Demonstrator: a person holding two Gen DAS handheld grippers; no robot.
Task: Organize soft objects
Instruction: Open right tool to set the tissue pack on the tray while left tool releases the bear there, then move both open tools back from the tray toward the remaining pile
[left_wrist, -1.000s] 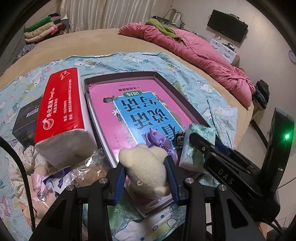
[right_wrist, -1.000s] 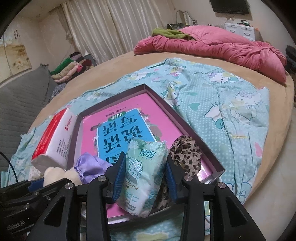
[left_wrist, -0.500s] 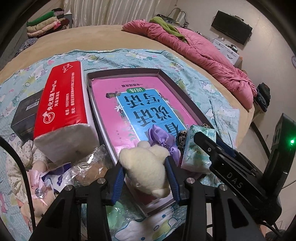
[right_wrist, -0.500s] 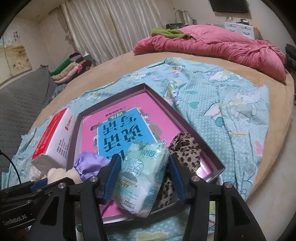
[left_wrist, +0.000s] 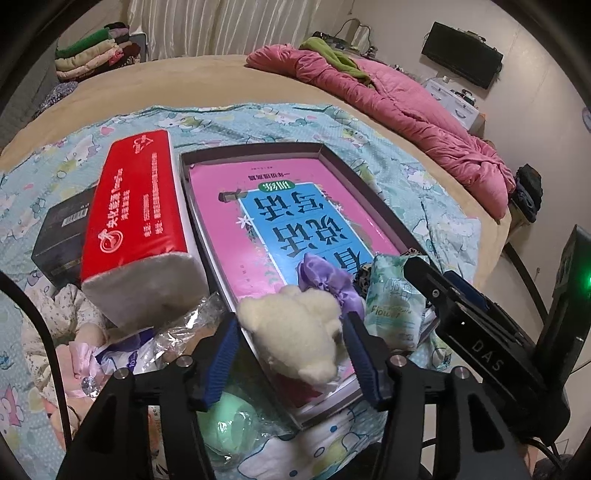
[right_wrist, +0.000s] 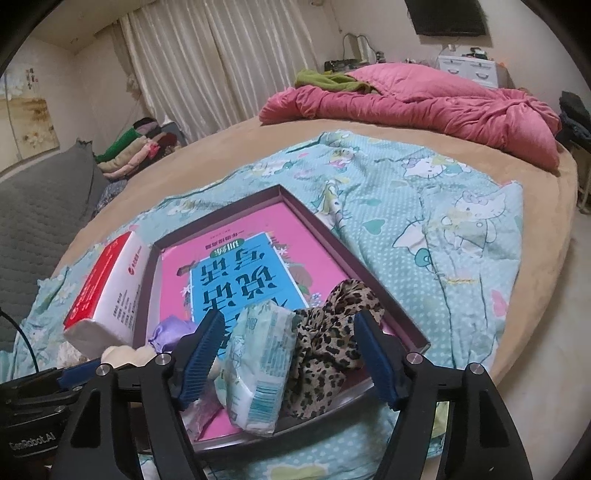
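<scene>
A cream plush toy (left_wrist: 295, 332) lies on the near corner of the dark shallow tray (left_wrist: 255, 149), which holds a pink book. My left gripper (left_wrist: 291, 360) straddles the toy, jaws opening, blue pads (left_wrist: 221, 362) clear of it. A pale green tissue pack (right_wrist: 258, 369) leans on the tray's (right_wrist: 351, 258) near edge between the opening jaws of my right gripper (right_wrist: 290, 360), untouched by its pads (right_wrist: 376, 358). A leopard scrunchie (right_wrist: 332, 343) lies beside the pack, and a purple scrunchie (left_wrist: 325, 277) sits behind the toy.
A big red tissue pack (left_wrist: 136, 206) and a black box (left_wrist: 62, 236) lie left of the tray. Crumpled plastic bags (left_wrist: 177, 332) sit at the near left. A pink duvet (left_wrist: 388, 99) is heaped at the far right. The bed's edge runs close on the right.
Both grippers' jaws spread apart. The left let go of the plush toy and the right let go of the tissue pack, which now leans on the tray.
</scene>
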